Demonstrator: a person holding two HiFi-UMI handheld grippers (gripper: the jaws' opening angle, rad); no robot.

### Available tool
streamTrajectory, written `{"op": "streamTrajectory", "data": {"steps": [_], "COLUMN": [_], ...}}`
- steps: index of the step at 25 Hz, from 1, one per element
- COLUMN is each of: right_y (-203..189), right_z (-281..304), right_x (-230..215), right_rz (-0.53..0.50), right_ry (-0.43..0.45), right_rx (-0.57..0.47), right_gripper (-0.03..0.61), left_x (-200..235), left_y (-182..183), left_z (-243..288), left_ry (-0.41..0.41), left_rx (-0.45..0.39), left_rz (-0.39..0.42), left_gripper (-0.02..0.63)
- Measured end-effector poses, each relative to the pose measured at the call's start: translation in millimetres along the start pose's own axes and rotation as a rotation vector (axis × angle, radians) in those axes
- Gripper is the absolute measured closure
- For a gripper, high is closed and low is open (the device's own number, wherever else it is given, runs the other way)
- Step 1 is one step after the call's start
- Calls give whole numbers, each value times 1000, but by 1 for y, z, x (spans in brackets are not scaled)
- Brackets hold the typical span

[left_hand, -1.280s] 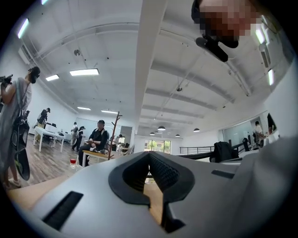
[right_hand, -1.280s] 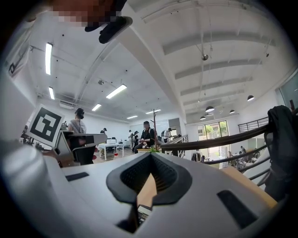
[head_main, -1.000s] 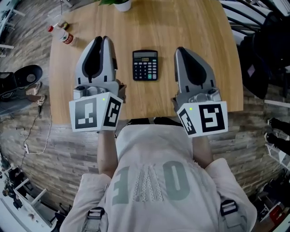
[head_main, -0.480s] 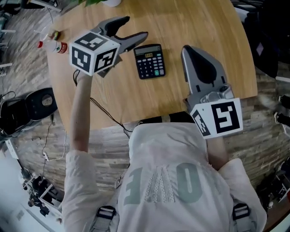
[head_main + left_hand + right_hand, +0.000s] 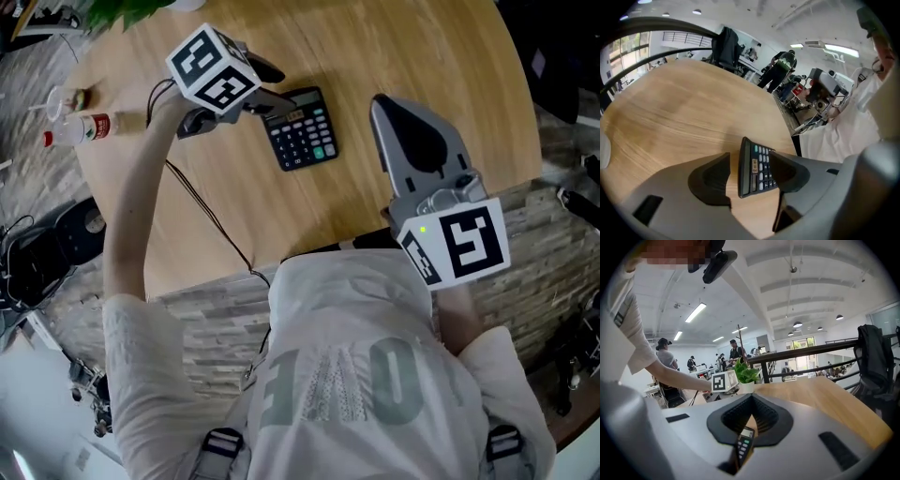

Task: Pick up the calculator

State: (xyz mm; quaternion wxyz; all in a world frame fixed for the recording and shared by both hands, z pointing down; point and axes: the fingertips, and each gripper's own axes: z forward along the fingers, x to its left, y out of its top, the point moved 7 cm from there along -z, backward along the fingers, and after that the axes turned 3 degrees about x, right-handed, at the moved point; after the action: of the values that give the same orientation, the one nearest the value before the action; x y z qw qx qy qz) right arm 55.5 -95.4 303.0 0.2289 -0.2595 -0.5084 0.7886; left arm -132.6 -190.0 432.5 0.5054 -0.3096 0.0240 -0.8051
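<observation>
**Black flat plastic calculator (image 5: 298, 131) with grey and green keys: handling and access**

Position: the calculator lies flat near the middle of the round light-wood table (image 5: 394, 37), turned slightly askew, keys up.

Handling (our estimate): light, rigid and thin. The moulded shell is probably smooth, so it may slip under a weak pinch. The display window at its top end is the fragile part. We judge the best hold to be across the two long side edges at mid-length, with the pads on the casing rather than on the keys or screen. Being so low on the table, it gives the jaws little edge to catch.

Left gripper (image 5: 274, 86): angled down over the table's middle, jaws wide and closing. The calculator sits between them. One pad is at its edge and a gap shows at the other, so it is not yet clamped.

Right gripper (image 5: 380, 103): jaws together, holding nothing, over the table's near-right part.

Surroundings: a small red-capped bottle (image 5: 80, 127) stands at the table's left edge and a green potted plant (image 5: 131, 9) at its far edge. Both are well apart from the work. A black cable (image 5: 206, 206) trails across the table's left part. We see nothing blocking access.
</observation>
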Motion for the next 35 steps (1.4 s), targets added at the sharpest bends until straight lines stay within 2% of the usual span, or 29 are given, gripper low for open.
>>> {"op": "streamTrajectory", "data": {"steps": [5, 9, 13, 17, 21, 35], "right_y": [-12, -18, -25, -33, -40, -48], "right_z": [17, 33, 45, 55, 62, 67], "right_x": [-5, -6, -7, -10, -13, -10], "right_rz": [50, 70, 79, 90, 108, 125], "right_ry": [16, 35, 58, 74, 81, 121], "right_rx": [50, 79, 103, 128, 155, 191], "right_gripper": [561, 561, 561, 561, 561, 561], "left_x": [13, 18, 25, 25, 15, 8], "left_y": [-4, -2, -8, -9, -5, -3], "left_z": [29, 41, 51, 55, 59, 72], "left_ry": [-172, -271, -320, -377, -449, -566], "left_rx": [117, 171, 215, 202, 251, 352], "left_rz": [-32, -34, -42, -57, -39, -66], "left_gripper": [351, 351, 350, 350, 347, 348]}}
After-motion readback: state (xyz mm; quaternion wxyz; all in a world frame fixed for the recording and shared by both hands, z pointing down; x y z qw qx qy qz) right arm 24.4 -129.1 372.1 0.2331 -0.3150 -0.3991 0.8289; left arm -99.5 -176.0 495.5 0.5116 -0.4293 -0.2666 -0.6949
